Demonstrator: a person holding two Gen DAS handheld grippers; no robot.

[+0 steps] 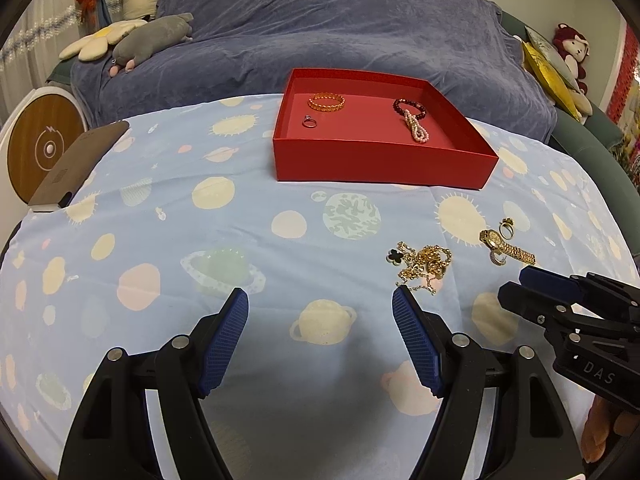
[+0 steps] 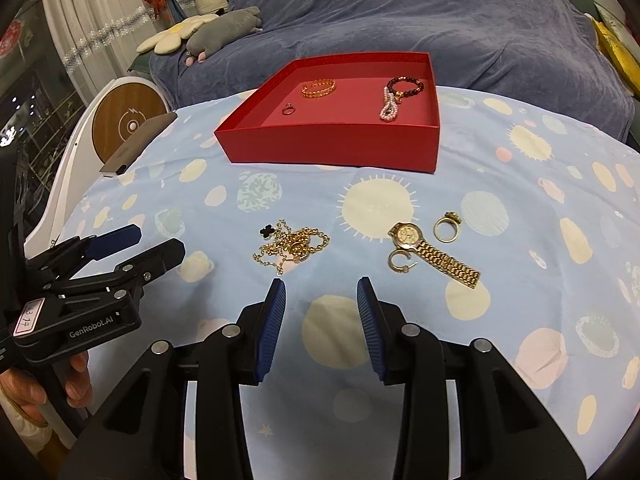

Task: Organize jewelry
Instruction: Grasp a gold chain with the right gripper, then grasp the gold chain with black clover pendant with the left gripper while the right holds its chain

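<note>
Covering the table is a pale blue cloth printed with suns and planets, and behind it a blue-grey blanket is draping over a sofa where a grey plush toy and a flower cushion are lying at the far left. At the far middle of the table a red tray is sitting, and it is holding an orange bangle and a small ring on its left side, with a dark bead bracelet and a pearl strand touching each other on its right side.

Nearer, on the bare cloth, a tangled gold chain necklace with a black clover charm is lying loose. To its right a gold watch is stretching out with its band pointing near and right, a gold hoop earring is lying just beside its near edge, and a gold ring is sitting just beyond it to the right.

The right claw is hovering with its blue pads a moderate gap apart and nothing between them; the necklace is lying just beyond its left pad and the watch just beyond and to the right. The left claw is spreading wide and holding nothing, and in its own view the necklace is lying just past its right fingertip. Both claws are pointing toward the tray from the near side.

At the far left a brown flat case is overhanging the table edge, with a round wood-faced device beside it.
</note>
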